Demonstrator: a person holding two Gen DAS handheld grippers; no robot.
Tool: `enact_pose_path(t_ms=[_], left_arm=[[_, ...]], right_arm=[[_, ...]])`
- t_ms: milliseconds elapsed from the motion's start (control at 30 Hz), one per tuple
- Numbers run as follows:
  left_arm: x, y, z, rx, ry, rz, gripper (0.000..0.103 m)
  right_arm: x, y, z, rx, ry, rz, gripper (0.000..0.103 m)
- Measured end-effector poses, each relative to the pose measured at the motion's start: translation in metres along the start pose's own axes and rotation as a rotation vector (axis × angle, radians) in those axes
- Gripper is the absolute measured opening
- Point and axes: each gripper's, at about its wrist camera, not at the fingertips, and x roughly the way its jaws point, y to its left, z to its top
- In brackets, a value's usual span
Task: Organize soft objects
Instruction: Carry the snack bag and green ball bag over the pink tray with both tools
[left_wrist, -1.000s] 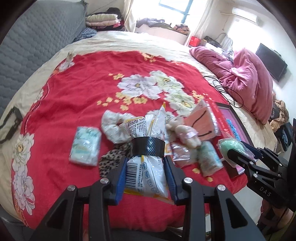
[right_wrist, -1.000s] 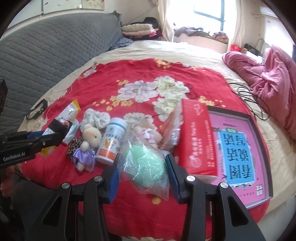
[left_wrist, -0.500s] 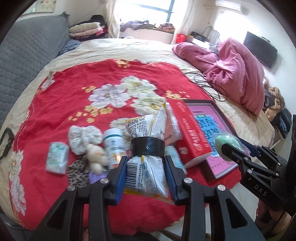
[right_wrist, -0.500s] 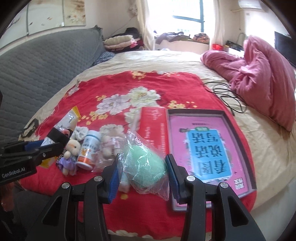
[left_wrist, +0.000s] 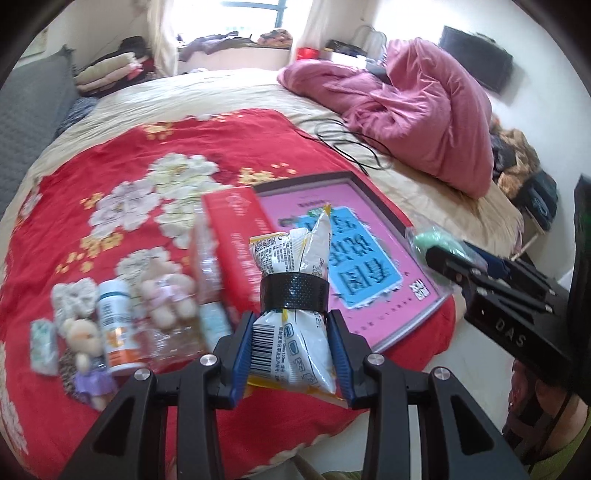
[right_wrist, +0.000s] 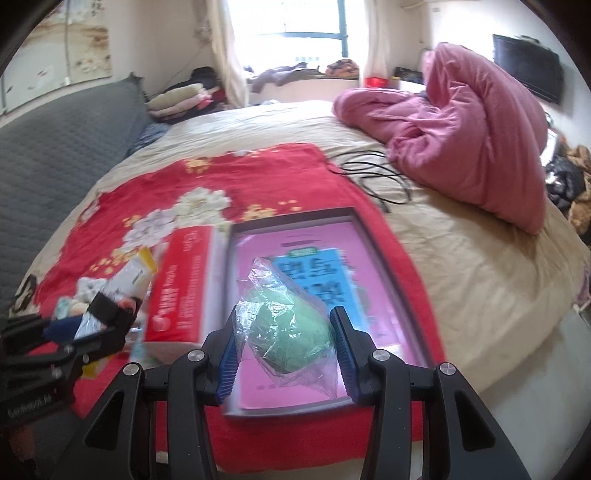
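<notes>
My left gripper (left_wrist: 291, 350) is shut on a white and yellow snack packet (left_wrist: 295, 295) bound with a black band, held above the red flowered bedspread (left_wrist: 129, 177). My right gripper (right_wrist: 284, 347) is shut on a green soft object in a clear plastic bag (right_wrist: 288, 332), held above the pink tray (right_wrist: 295, 236). The right gripper also shows at the right of the left wrist view (left_wrist: 436, 254). Two small plush bears (left_wrist: 166, 299) (left_wrist: 83, 336), a white scrunchie (left_wrist: 70, 302) and a tissue pack (left_wrist: 42, 347) lie on the spread at the left.
A red box (left_wrist: 236, 243) lies beside the pink tray (left_wrist: 424, 258). A white bottle (left_wrist: 116, 328) stands among the toys. A pink quilt (right_wrist: 469, 147) and a black cable (right_wrist: 373, 177) lie on the far side of the bed. A grey headboard (right_wrist: 55, 140) is at left.
Both grippers have swung to the right with their loads. The view has shifted from the pile of toys toward the red box and pink tray.
</notes>
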Motion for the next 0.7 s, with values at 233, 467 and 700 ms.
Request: enact_pose_path(t_ms=[233,467,700], left_arm=[[0.03,-0.045,0.009,0.066,0.037,-0.024,0.039],[0.055,-0.059,0.012,0.058,0.064,-0.022,0.039],[0.097,-0.07,0.012,0.07,0.122,0.014,0.039]], right_arm=[[0.011,-0.036,0.001,0.033,0.017,-0.049,0.048],[0.022,-0.048,0.011,0.002,0.024,-0.055,0.048],[0.059,-0.06,0.01,-0.028,0.099,-0.055,0.048]])
